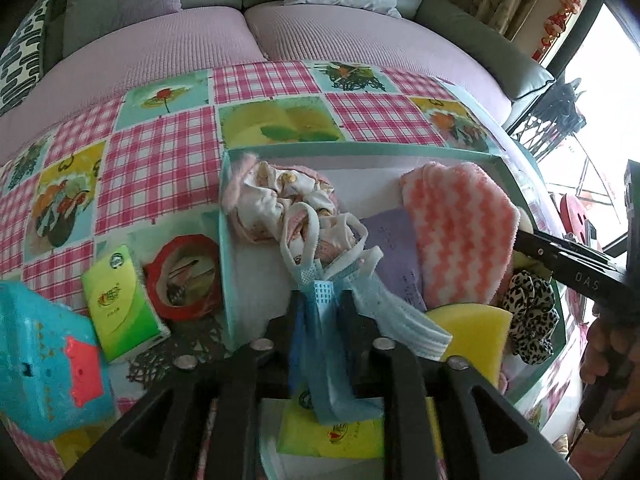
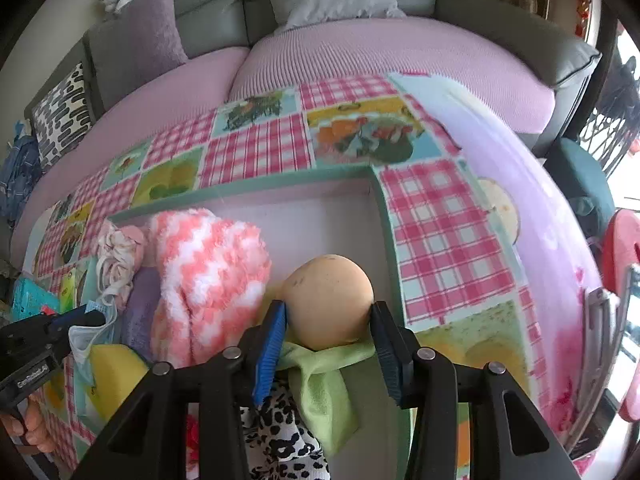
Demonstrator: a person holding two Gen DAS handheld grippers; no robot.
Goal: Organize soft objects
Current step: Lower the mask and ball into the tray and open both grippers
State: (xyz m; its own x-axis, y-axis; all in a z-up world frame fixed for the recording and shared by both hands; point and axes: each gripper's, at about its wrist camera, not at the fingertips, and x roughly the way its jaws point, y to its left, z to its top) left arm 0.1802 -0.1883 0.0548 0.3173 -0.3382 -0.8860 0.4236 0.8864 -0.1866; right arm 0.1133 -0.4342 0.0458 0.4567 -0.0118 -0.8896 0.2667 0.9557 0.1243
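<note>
A blue face mask [image 1: 384,320] hangs between the fingers of my left gripper [image 1: 322,304] and drapes into the teal-rimmed box [image 1: 360,149]. The jaws stand slightly apart, so the pads do not clamp it. My right gripper [image 2: 328,312] is shut on a peach foam ball [image 2: 328,296], held low over the box's right end above a green cloth [image 2: 324,388]. In the box lie a pink-and-white zigzag towel [image 2: 208,280], a floral cloth bundle [image 1: 280,200], a purple cloth [image 1: 394,248], a yellow sponge [image 1: 472,332] and a leopard scrunchie [image 1: 530,316].
Left of the box on the patchwork tablecloth [image 1: 160,160] sit a green tissue pack [image 1: 118,304], a red tape roll [image 1: 184,276] and a blue plastic toy [image 1: 44,360]. Another tissue pack [image 1: 332,436] lies under my left gripper. A pink sofa [image 2: 400,48] is behind.
</note>
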